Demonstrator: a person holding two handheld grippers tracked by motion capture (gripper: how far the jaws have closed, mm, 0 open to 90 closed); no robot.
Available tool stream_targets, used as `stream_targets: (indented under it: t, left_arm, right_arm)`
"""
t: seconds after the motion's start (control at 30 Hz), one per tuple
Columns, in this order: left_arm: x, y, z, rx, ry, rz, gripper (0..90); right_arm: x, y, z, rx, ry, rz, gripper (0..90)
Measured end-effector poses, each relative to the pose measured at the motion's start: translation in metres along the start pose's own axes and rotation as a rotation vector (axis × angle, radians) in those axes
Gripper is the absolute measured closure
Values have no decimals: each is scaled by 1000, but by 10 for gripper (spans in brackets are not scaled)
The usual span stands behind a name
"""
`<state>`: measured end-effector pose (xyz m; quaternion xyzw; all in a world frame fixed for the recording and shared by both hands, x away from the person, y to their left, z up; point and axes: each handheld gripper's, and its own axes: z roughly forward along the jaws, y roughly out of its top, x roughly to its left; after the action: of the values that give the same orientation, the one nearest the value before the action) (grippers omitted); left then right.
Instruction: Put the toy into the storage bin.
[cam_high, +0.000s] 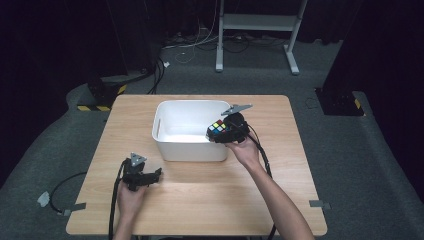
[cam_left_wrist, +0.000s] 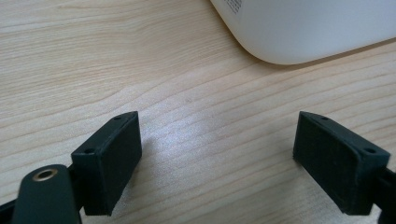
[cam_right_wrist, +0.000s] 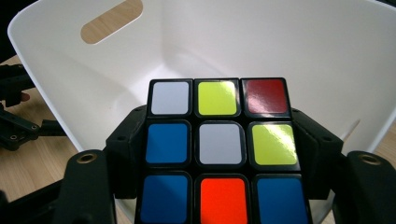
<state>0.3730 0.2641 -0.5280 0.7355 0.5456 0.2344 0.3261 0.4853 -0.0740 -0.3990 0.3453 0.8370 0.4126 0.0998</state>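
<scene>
While the left gripper (cam_high: 156, 174) rests on the table (cam_high: 250, 195) with jaws wide apart, nothing between them, the right gripper (cam_high: 223, 131) clamps a cube (cam_right_wrist: 219, 151) by its sides over the near right corner of the white bin (cam_high: 172, 150).

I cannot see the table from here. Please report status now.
Right claw shut on cube, over white bin. Left claw open, empty, on table. Nothing in the way.
</scene>
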Motion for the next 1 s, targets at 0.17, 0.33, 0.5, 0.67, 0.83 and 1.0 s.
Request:
stream_targets:
  t: [0.17, 0.33, 0.5, 0.67, 0.83, 1.0]
  left_arm:
    - [0, 0, 0, 1, 1, 1, 157]
    - [0, 0, 0, 0, 0, 0, 158]
    - [0, 0, 0, 0, 0, 0, 158]
    - [0, 0, 0, 1, 0, 0, 158]
    - [0, 0, 0, 0, 0, 1, 158]
    - [0, 0, 0, 1, 0, 1, 158]
  right_arm:
    - [-3, 0, -6, -33, 21, 23, 330]
    - [-7, -3, -11, -44, 22, 34, 323]
    - [-5, -2, -18, -74, 23, 33, 323]
    - [-2, -1, -24, -97, 28, 25, 323]
    - [-1, -1, -31, -119, 28, 21, 324]
    - [-1, -3, -37, -145, 30, 20, 326]
